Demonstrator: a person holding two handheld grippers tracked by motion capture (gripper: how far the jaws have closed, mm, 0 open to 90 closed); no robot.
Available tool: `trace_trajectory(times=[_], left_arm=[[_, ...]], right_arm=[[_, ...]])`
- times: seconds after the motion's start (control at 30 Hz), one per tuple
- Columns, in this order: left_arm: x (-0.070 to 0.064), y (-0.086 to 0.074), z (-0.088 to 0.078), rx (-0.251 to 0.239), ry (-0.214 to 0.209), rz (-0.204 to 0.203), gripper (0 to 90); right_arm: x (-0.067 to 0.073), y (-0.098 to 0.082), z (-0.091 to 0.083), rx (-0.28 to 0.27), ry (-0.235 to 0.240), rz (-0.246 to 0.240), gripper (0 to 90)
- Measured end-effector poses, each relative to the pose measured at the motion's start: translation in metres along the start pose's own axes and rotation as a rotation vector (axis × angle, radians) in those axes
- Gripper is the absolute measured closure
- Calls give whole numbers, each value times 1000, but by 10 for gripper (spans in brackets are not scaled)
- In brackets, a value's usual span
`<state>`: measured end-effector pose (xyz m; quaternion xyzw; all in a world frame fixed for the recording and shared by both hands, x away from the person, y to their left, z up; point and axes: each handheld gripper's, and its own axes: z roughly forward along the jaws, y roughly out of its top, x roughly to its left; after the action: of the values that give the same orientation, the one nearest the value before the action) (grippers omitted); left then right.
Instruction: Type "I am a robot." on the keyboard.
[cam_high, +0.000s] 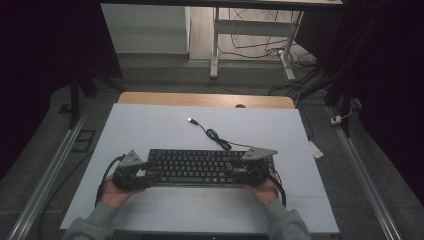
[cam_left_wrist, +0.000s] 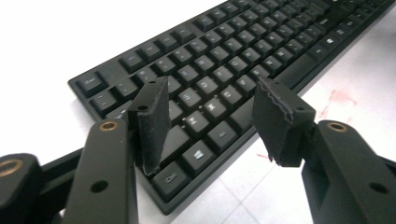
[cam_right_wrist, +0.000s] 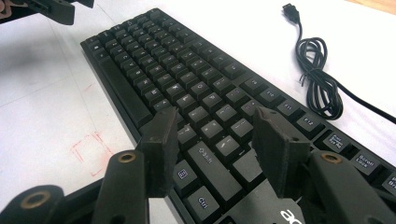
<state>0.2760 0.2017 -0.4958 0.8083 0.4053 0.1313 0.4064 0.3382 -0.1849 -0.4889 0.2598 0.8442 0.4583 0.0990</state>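
Observation:
A black keyboard (cam_high: 195, 167) lies across the near middle of the white mat (cam_high: 150, 130). Its black cable (cam_high: 215, 134) coils behind it and ends in a loose USB plug (cam_high: 190, 120). My left gripper (cam_high: 147, 172) is at the keyboard's left end. In the left gripper view its jaws (cam_left_wrist: 210, 121) stand open over the bottom-left keys (cam_left_wrist: 224, 60), with one pad past the front edge. My right gripper (cam_high: 232, 170) is at the right end. It is open (cam_right_wrist: 217, 140) above the keys (cam_right_wrist: 187, 79) near Shift and Ctrl, gripping nothing. The coiled cable (cam_right_wrist: 320, 70) lies beyond it.
Faint red marks (cam_high: 200, 196) are drawn on the mat in front of the keyboard. A wooden table edge (cam_high: 200, 98) shows past the mat's far side. Desk legs and floor cables stand farther back, and metal rails run along both sides.

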Motion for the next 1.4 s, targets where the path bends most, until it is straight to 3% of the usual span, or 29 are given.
trace_trajectory(times=[0.3, 0.6, 1.23, 1.4], left_arm=[[-9, 8, 9, 18, -37, 28, 476], [-17, 12, 15, 34, -65, 62, 621], [-28, 14, 40, 89, -85, 93, 873], [-31, 15, 47, 109, -89, 101, 886]], right_arm=[[-2, 0, -1, -4, -13, 1, 512], [-2, 0, 0, 0, -9, 0, 511], [-3, -1, 2, 8, -12, 3, 511], [-3, -1, 2, 14, -17, 1, 511]])
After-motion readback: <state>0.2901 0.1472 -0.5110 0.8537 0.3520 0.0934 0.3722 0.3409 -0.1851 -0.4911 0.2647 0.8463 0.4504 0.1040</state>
